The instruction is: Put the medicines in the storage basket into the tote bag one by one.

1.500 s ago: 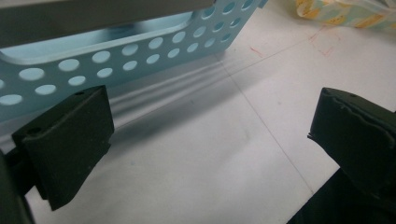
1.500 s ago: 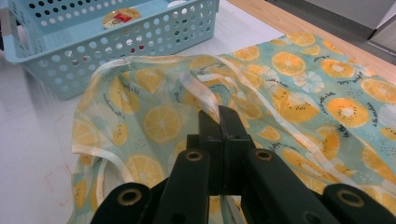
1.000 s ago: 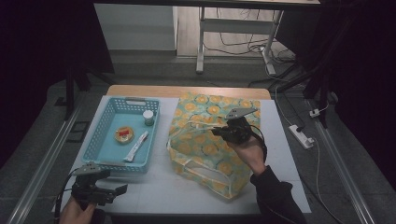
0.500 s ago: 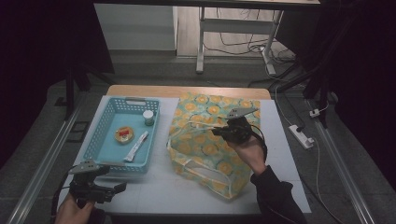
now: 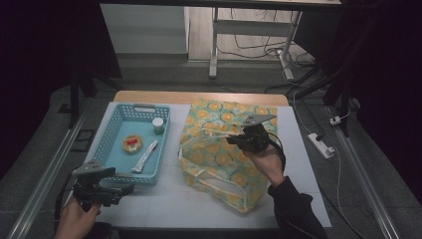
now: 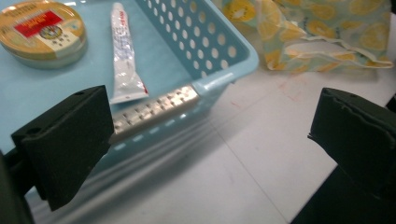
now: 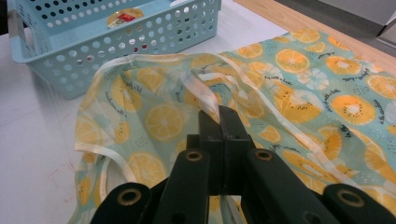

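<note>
Fabric bag (image 5: pixel 226 149) lies mid-worktop, its handle seemingly clamped in the right gripper (image 5: pixel 244 141); lift it to gape the mouth. Left gripper (image 5: pixel 124 189), jaws apart, waits at seven o'clock beside the basket (image 5: pixel 112 132).

We read this as a lab recording bay: white-topped table (image 5: pixel 164 204) fenced by metal rails (image 5: pixel 40 191), dark surround, power strip (image 5: pixel 321 145) and loose cables (image 5: pixel 249 47) on grey floor, desk frame (image 5: pixel 214 45) behind.

A white-legged desk (image 5: pixel 249 45) is standing on grey floor (image 5: pixel 164 74) behind the worktop (image 5: pixel 199 97); cables, probably, are trailing beneath it.
</note>
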`<state>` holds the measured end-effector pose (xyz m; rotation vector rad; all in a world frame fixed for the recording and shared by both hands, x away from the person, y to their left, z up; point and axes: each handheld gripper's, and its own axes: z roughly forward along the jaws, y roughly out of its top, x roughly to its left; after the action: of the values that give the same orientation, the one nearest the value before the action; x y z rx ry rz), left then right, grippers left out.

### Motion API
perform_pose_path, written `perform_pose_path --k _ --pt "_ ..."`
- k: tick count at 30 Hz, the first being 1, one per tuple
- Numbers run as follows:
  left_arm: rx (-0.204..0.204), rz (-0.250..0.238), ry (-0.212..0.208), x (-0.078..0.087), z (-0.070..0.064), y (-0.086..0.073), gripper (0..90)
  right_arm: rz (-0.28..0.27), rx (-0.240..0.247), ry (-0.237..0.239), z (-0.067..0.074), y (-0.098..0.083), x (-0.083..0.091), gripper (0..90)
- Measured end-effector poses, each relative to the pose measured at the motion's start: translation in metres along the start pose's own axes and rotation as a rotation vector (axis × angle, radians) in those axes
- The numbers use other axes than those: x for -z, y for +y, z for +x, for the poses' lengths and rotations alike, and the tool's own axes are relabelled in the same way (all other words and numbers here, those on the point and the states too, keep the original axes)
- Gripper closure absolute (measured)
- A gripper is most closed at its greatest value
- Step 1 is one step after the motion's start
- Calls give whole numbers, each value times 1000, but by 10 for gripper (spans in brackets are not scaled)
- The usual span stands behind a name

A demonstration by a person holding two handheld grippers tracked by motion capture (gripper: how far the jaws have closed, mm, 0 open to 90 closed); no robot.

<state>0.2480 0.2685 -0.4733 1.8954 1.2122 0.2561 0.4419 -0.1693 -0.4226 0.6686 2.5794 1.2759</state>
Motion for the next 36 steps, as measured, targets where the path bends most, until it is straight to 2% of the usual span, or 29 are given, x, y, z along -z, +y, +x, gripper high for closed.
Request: perform_pose_path --k 2,9,13,16,19,23,30,32,36 --pt "8 -2 -18 -2 4 3 0 0 -1 1 0 0 0 900" --pt "8 18 -17 -9 11 17 0 -3 -2 -1 -1 0 1 900" --pt "25 -1 -15 -13 17 22 0 -7 -2 -2 -2 0 3 900" --pt "15 8 22 -17 22 29 0 -8 -3 -1 -3 0 3 900" --pt "25 0 44 -20 27 34 0 -7 -4 0 -3 0 2 900" --pt "22 29 80 -27 35 44 0 -8 -4 0 -3 0 3 900" --pt "15 57 106 -37 48 60 0 -11 -8 0 -4 0 4 900" --pt "16 57 101 -38 53 65 0 -11 -7 1 -4 0 4 900" --pt "11 87 98 -46 61 74 6 -13 -6 1 -3 1 5 900"
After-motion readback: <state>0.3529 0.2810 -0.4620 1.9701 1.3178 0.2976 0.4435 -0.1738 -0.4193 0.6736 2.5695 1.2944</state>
